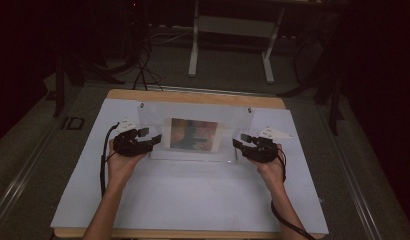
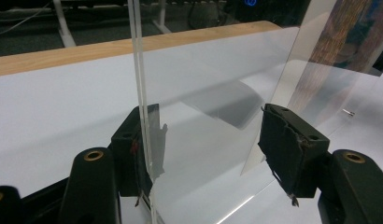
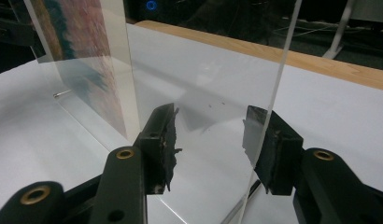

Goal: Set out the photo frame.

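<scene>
Two bare forearms reach up from the near edge of the table [image 1: 83, 200], each hand wrapped around a black two-jaw gripper with a cable trailing back toward the person. The left gripper [image 1: 154, 140] and the right gripper [image 1: 236, 143] point inward at each other from opposite ends of a clear acrylic picture frame [image 1: 195, 131], which stands upright on the white sheet covering the tabletop, a little beyond its middle. In the left gripper view the jaws stand apart, the frame's glossy end edge [image 2: 142, 116] sitting close against the inner face of the left-hand jaw while the other jaw is well clear of it. In the right gripper view the jaws are likewise spread; the transparent pane's edge [image 3: 269, 121] runs just in front of the right-hand jaw, though contact cannot be told. The jaw pads look worn and ragged. A colourful print [image 1: 191, 133], reddish and teal, sits between the frame's smooth panes. Pale wood edges the table's far side, and beyond it stands a white metal table base [image 1: 232, 35] on the dark floor.
</scene>
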`<state>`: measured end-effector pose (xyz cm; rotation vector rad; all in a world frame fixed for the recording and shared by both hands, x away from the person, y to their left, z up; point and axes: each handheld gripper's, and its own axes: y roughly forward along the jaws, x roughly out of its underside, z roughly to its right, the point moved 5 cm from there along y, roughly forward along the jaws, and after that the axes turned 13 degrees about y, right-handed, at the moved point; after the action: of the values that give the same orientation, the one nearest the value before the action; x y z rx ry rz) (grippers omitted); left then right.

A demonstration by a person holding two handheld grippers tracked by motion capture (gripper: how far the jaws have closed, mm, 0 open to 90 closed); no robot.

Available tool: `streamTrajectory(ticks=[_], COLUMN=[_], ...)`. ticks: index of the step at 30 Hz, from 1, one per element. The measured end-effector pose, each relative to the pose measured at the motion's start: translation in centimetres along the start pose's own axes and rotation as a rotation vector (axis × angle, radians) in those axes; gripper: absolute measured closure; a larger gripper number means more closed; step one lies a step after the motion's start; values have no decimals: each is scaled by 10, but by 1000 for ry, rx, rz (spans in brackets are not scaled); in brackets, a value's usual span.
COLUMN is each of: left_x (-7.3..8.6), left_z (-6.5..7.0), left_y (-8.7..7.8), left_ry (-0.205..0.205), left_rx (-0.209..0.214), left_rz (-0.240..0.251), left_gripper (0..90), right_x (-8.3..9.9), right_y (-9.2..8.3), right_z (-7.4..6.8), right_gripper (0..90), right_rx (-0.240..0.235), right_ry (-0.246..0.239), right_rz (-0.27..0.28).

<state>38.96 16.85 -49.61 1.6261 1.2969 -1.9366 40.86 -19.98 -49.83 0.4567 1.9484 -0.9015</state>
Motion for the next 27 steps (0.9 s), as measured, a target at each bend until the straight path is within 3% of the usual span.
streamTrajectory(ticks=[7, 8, 18, 21, 27], left_x=[3, 7, 7, 5, 1], left_z=[-1, -4, -10, -11, -15], left_y=[2, 2, -5, -11, -22], left_ry=[13, -4, -28, -21, -15], left_rx=[9, 18, 11, 17, 17], left_rz=[-15, -30, 1, 20, 40], left_gripper=[374, 353, 341, 344, 359], right_x=[2, 4, 1, 0, -4], right_y=[3, 4, -1, -5, -13], right_z=[-2, -2, 0, 1, 4], right_gripper=[497, 487, 476, 459, 456], right_rx=[22, 26, 21, 0, 21], right_ry=[-22, -25, -30, -32, -63], right_rz=[-22, -31, -35, -48, -67])
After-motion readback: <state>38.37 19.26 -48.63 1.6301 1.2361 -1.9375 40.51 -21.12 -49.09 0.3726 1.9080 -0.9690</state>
